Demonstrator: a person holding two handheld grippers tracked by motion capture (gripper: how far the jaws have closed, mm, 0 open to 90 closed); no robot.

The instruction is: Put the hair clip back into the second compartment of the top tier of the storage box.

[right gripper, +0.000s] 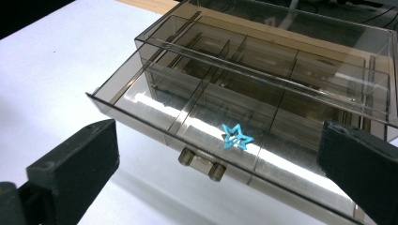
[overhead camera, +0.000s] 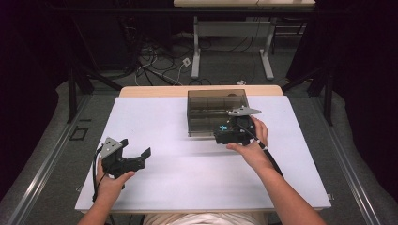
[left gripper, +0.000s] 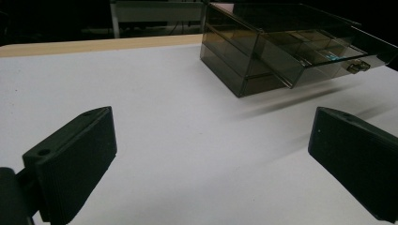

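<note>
Right hand-held gripper [overhead camera: 224, 133] — jaws spread wide, nothing between them — hovers at the pulled-out drawer [right gripper: 197, 112] of a smoky transparent organizer box [overhead camera: 217, 105]. Blue star-shaped clip [right gripper: 236, 137] lies in the drawer's front middle compartment, just behind the handle [right gripper: 202, 164]. Left hand-held gripper [overhead camera: 136, 149] — also spread, empty — sits well apart over the white table [overhead camera: 169, 183].

The left gripper [overhead camera: 136, 149] is held at seven o'clock, jaws spread wide. The right gripper [overhead camera: 224, 130] is held at one o'clock, jaws likewise parted.
</note>
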